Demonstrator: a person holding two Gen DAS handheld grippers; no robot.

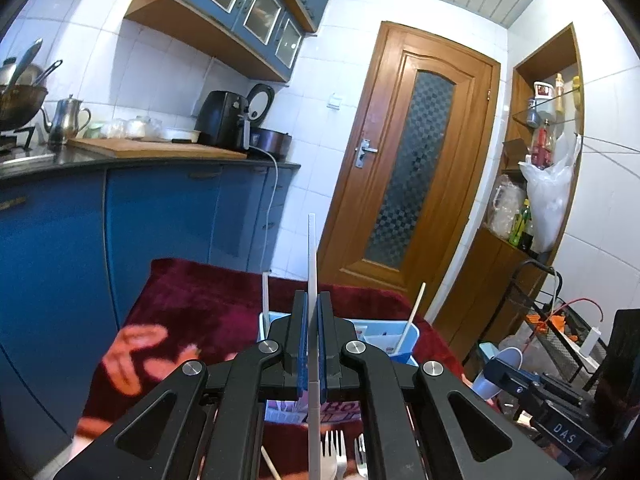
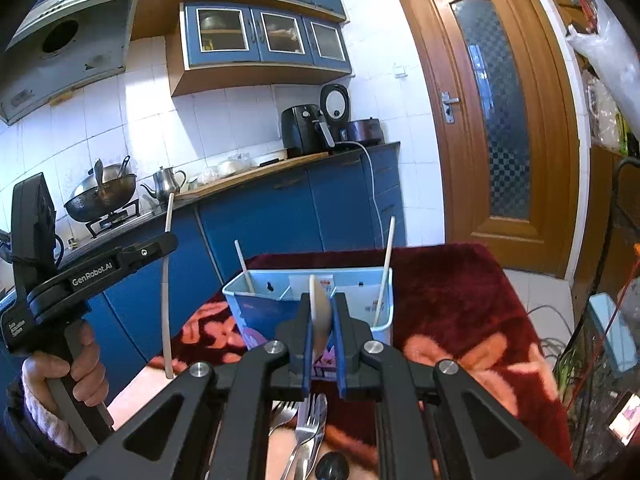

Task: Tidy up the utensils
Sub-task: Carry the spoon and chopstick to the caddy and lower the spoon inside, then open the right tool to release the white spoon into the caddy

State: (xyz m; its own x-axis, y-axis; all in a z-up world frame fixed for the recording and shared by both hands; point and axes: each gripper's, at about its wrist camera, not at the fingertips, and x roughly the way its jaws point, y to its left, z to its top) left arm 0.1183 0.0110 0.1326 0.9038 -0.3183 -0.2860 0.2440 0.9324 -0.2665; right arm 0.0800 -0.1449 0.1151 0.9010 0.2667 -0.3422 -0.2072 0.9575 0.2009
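Note:
My left gripper (image 1: 313, 300) is shut on a white chopstick (image 1: 312, 256) that stands upright between its pads; it also shows in the right wrist view (image 2: 166, 280), held at the left. My right gripper (image 2: 321, 300) is shut on a white spoon (image 2: 319, 312), bowl up, just in front of a light blue divided utensil holder (image 2: 260, 308). The holder (image 1: 412, 334) stands on the red floral cloth and has a white chopstick (image 2: 244, 266) at its left and another (image 2: 386, 268) at its right. Metal forks (image 2: 310, 428) lie on the cloth below my right gripper.
The red cloth-covered table (image 2: 460, 300) sits by blue kitchen cabinets (image 1: 160, 208) and a wooden door (image 1: 412, 168). A wire rack (image 1: 560, 332) and cables stand on the floor at the right. Forks (image 1: 334, 452) lie under the left gripper.

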